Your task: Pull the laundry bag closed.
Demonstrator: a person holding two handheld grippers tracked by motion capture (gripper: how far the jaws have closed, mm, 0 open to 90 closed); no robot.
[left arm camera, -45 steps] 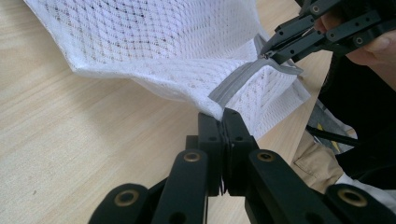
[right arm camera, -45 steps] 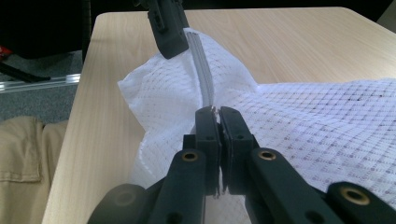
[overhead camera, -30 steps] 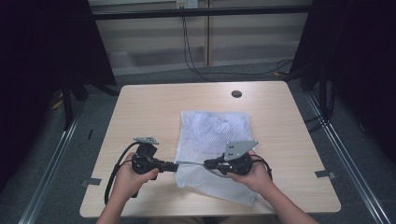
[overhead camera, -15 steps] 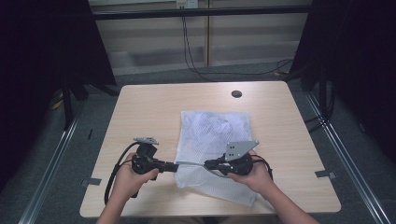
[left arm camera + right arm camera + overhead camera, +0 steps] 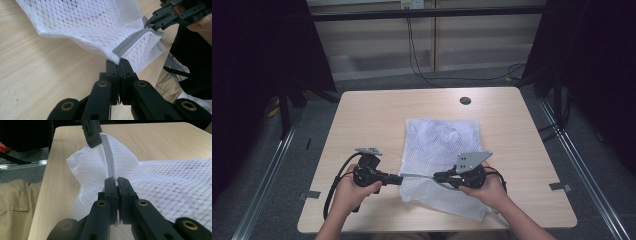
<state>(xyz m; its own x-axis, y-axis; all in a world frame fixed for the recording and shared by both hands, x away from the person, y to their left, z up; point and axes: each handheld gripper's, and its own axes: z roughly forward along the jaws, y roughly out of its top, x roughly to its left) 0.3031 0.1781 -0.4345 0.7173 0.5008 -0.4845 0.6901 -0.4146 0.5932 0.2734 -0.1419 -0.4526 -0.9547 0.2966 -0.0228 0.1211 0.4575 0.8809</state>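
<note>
A white mesh laundry bag (image 5: 443, 150) with a grey zipper strip (image 5: 130, 42) lies on the wooden table (image 5: 372, 115). My left gripper (image 5: 399, 179) is shut on the bag's corner (image 5: 117, 60) at the zipper's end, and that edge is lifted off the table. My right gripper (image 5: 437, 176) is shut on the small metal zipper pull (image 5: 114, 179) partway along the strip (image 5: 109, 162). In the right gripper view the left gripper (image 5: 92, 133) holds the far end. The two grippers face each other, the zipper stretched between them.
A small dark round disc (image 5: 465, 100) sits near the table's far edge. Black curtains and metal floor rails flank the table. Bare wood lies left of the bag (image 5: 362, 130) and to its right (image 5: 522, 145).
Almost nothing has moved; the right gripper has edged slightly right along the zipper while the left holds still.
</note>
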